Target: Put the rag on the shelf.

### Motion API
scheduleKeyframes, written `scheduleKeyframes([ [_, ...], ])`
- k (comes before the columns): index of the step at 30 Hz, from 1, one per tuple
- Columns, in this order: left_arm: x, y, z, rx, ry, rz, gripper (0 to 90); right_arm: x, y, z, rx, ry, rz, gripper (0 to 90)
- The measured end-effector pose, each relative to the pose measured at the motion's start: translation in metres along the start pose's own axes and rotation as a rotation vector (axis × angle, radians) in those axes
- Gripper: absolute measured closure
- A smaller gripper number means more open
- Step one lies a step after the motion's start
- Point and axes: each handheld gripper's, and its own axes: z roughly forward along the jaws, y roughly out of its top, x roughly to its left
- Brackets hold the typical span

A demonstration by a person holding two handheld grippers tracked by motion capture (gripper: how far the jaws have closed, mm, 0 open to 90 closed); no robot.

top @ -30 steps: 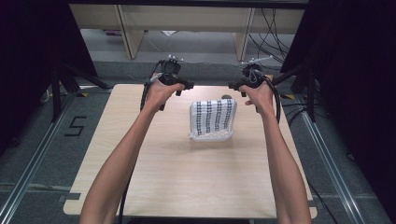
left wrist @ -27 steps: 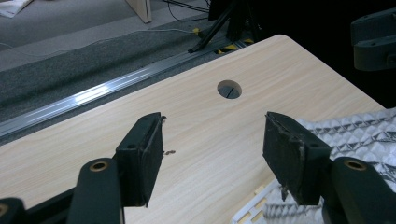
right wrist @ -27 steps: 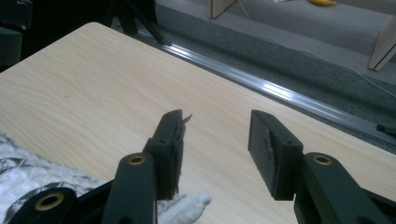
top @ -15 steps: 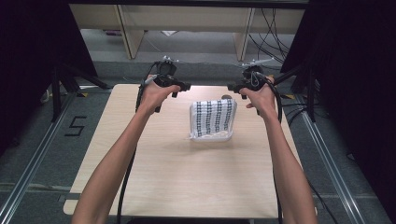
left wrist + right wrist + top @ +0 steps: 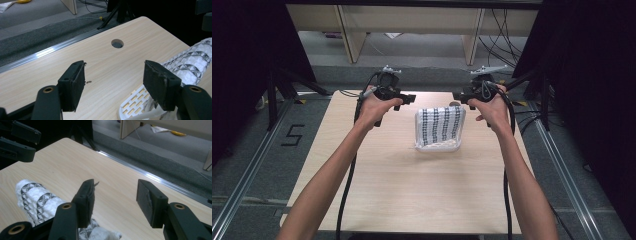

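Patterned cloth point(image 5: 439, 126) lying folded over a white slotted basket point(image 5: 437, 148) at the middle of the far half of the wooden table point(image 5: 412, 200), between the two grippers and touched by neither; the cloth is judged light, soft and limp — it will sag and slide off the basket when lifted, so a pinch on a free corner or folded edge at either side should serve better than a grasp at mid-panel; the basket, apparently thin plastic, is judged light and stiff, best taken by its rim. Left gripper point(image 5: 404, 98) held just left of the cloth, right gripper point(image 5: 460, 95) just beside its far right corner, both raised above the tabletop with jaws pointing inward toward each other; forearms extended from the near edge, hands wrapped round the handles. In the left gripper view the jaws stand apart with bare table between them, the cloth point(image 5: 192, 65) and basket point(image 5: 132, 102) off to one side; in the right gripper view likewise — parted, nothing between, the cloth point(image 5: 37, 197) to one side; both pairs have just been opening further.
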Motion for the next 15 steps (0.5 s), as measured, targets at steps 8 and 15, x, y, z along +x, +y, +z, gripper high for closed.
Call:
scheduleKeyframes([
  [8, -0.004, -0.005, -0.004, -0.026, -0.004, -0.007, 31.9, 0.011, -0.001, -0.009, -0.023, 0.022, -0.034, 47.7],
  [15, -0.009, -0.008, -0.010, -0.039, -0.006, 0.013, 30.9, 0.024, -0.002, -0.016, -0.038, 0.027, -0.036, 46.6],
])
